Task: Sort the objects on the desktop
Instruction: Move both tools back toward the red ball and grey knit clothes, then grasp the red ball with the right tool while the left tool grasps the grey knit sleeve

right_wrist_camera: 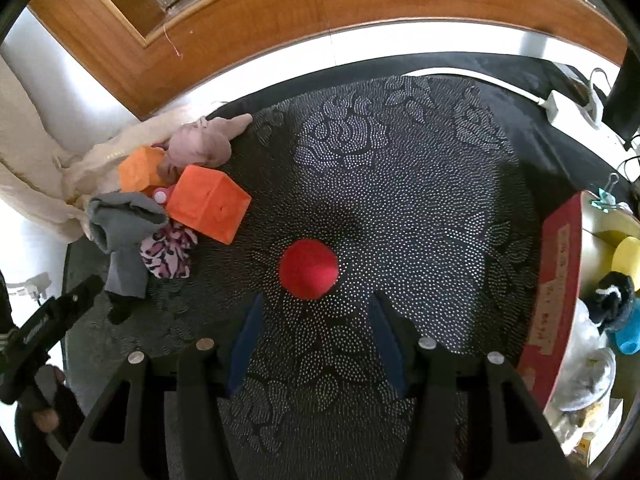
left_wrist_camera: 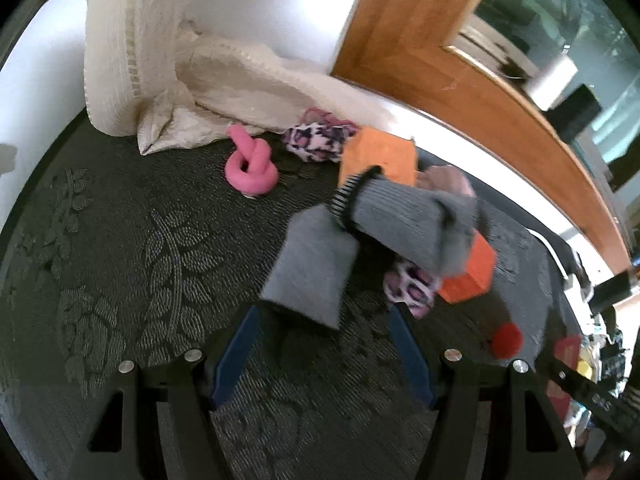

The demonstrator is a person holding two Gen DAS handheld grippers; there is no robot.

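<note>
- The red ball (right_wrist_camera: 308,269) is lying on the counter (right_wrist_camera: 400,184) at 12 o'clock from my right claw (right_wrist_camera: 314,316), just beyond its spread, empty fingers.
- My left claw (left_wrist_camera: 326,316) is also spread, and the grey sock (left_wrist_camera: 316,264) is lying between its tips, long axis toward 1 o'clock.
- The right one is nearer to the ball, pointing down at it.

Bare cloth (right_wrist_camera: 420,200) surrounds red ball (right_wrist_camera: 308,269); orange block (right_wrist_camera: 208,208) nearby.

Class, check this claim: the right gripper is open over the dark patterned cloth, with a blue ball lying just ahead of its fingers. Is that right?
Not quite: the ball is red, not blue. The right wrist view shows it lying just ahead of the open right gripper on the dark patterned cloth.
</note>
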